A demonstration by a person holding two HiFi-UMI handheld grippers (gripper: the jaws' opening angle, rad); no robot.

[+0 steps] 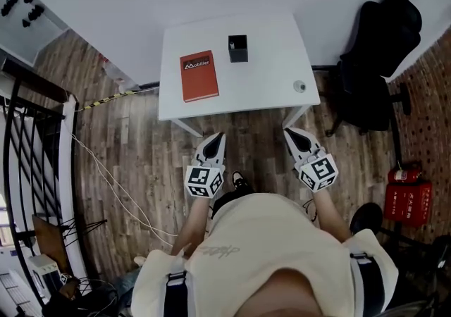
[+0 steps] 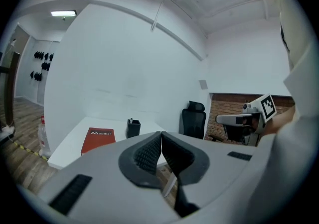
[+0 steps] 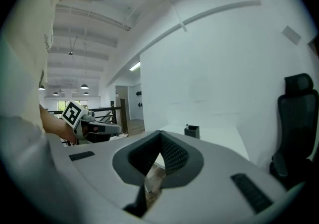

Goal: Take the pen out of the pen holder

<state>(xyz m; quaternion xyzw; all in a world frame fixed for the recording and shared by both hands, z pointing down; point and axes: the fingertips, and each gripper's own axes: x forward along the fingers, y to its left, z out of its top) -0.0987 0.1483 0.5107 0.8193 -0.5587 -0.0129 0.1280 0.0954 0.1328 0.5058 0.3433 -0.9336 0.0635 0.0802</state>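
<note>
The left hand-held gripper [image 1: 219,137] and the right hand-held gripper [image 1: 289,133] are held level before the near edge of the white desk [image 1: 271,86], both jaws pressed together and empty, while the pen [image 2: 130,120] stands in the black pen holder [image 1: 238,48] near the desk's far edge, close to a red book [image 1: 199,75]

left gripper [image 1: 215,141]: centre-left, jaws together, empty | right gripper [image 1: 296,135]: centre-right, jaws together, empty
</note>
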